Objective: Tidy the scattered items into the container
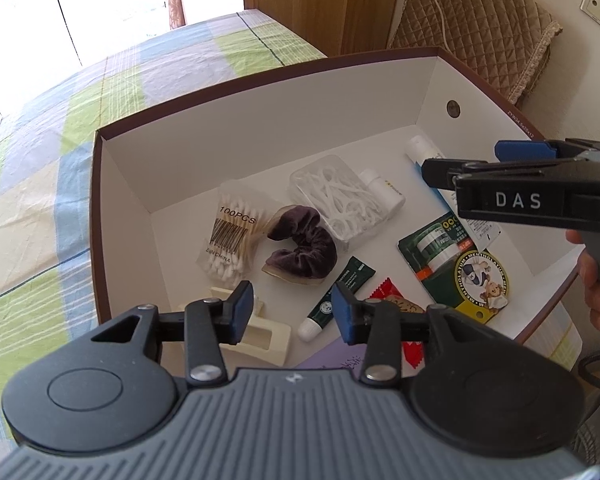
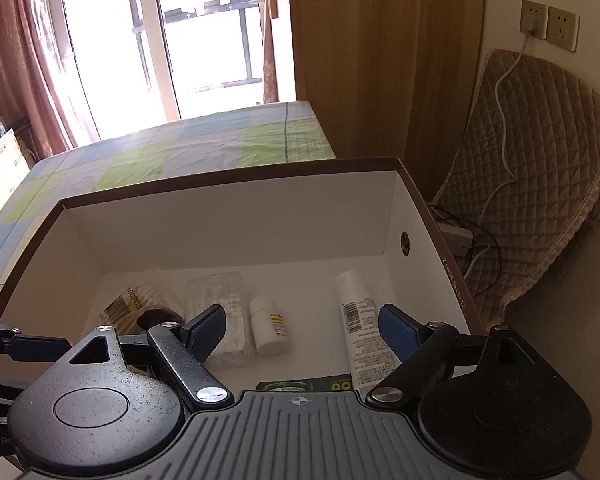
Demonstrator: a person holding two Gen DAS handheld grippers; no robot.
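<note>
Between the spread, empty fingers of the left gripper [image 1: 293,312] lies a small green tube [image 1: 337,299], with a cream hair clip [image 1: 260,334] under the left finger and a red sachet [image 1: 388,294] by the right one. All sit inside the white-lined box [image 1: 260,120], where a purple scrunchie [image 1: 302,246], a cotton swab pack [image 1: 232,236] and a clear floss-pick case [image 1: 338,196] lie just beyond the fingertips. The right gripper [image 2: 302,326] hovers over the same box, its fingers wide apart and holding nothing; a small white bottle [image 2: 269,330] stands between them, and a white tube [image 2: 358,320] lies by the right finger. The box rests on a checked bedspread [image 1: 60,160].
</note>
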